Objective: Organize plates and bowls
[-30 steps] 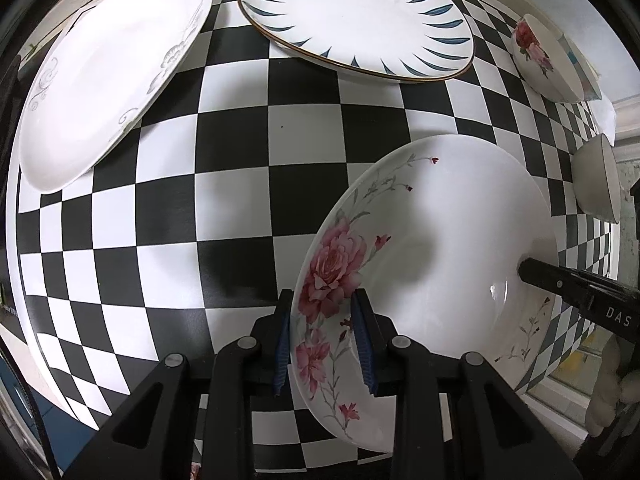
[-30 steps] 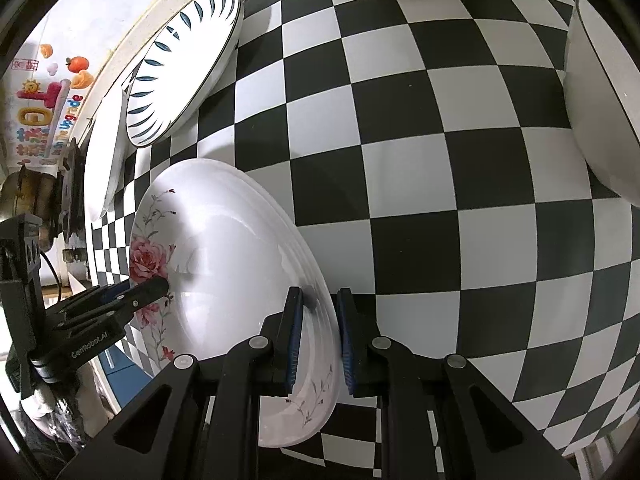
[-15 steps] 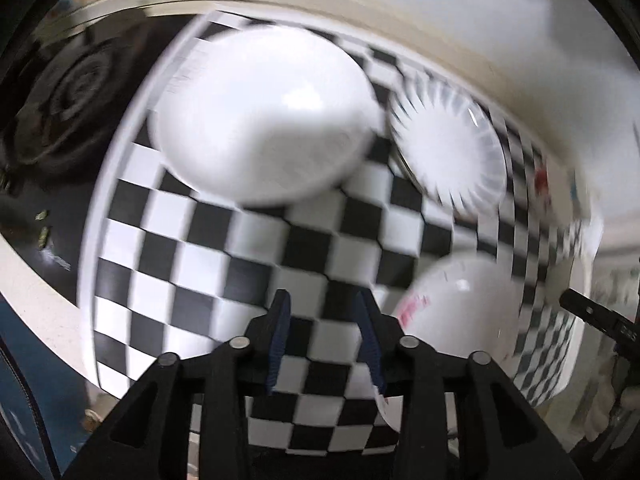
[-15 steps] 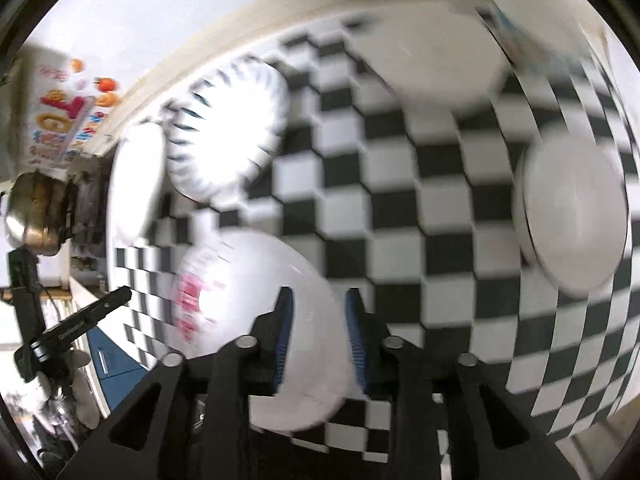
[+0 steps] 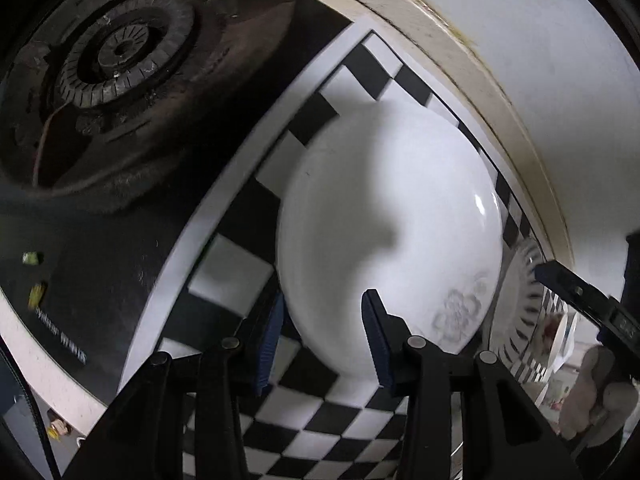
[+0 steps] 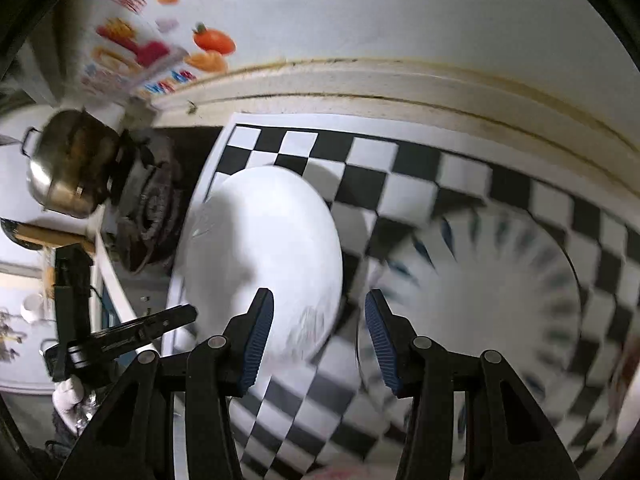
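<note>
A white plate with a faint grey flower pattern [image 5: 392, 232] lies on the checkered mat near the stove; it also shows in the right wrist view [image 6: 260, 256]. My left gripper [image 5: 322, 338] is open and empty, its jaws on either side of the plate's near left rim. My right gripper [image 6: 318, 338] is open and empty, over the gap between the white plate and a blue-petal plate [image 6: 480, 300]. The blue-petal plate's edge shows in the left wrist view [image 5: 524, 280]. The pink-flower plate is barely visible at the bottom of the right wrist view [image 6: 340, 472].
A gas stove burner [image 5: 120, 52] sits left of the checkered mat [image 5: 320, 432]. A steel pot [image 6: 68, 168] stands on the stove. The wall and a cream ledge [image 6: 400, 84] run behind the mat. The other gripper shows at each view's edge [image 5: 580, 300] [image 6: 132, 332].
Both grippers let go of the pink-flower plate, opened, and swung left toward the white plate by the stove. The views are motion-blurred.
</note>
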`<action>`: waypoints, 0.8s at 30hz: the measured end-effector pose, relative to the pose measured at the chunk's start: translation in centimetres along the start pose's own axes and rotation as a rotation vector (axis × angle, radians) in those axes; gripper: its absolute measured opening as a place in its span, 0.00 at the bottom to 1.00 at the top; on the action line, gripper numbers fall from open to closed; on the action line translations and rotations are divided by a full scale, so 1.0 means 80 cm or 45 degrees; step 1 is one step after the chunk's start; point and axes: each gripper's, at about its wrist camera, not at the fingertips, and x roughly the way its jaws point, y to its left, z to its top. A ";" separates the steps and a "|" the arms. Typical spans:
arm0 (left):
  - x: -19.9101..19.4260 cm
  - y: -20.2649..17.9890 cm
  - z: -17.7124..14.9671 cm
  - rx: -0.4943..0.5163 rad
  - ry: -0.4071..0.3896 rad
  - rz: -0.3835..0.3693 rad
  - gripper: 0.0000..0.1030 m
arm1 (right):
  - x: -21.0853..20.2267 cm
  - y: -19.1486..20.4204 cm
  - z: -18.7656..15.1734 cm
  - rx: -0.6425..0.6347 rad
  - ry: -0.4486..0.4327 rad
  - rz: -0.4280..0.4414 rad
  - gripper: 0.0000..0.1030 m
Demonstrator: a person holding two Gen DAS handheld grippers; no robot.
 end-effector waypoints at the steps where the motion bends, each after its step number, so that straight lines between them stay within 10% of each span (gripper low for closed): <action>1: 0.004 0.002 0.005 -0.006 0.009 -0.004 0.36 | 0.015 0.001 0.014 -0.009 0.035 -0.018 0.49; 9: 0.034 0.006 0.027 0.020 0.068 0.014 0.36 | 0.077 -0.020 0.057 0.015 0.169 0.002 0.48; 15: 0.040 0.004 0.034 0.048 0.045 0.052 0.24 | 0.108 -0.018 0.055 -0.025 0.244 0.056 0.17; 24: 0.018 0.018 0.035 0.082 0.012 0.084 0.20 | 0.100 -0.014 0.041 -0.053 0.201 0.092 0.14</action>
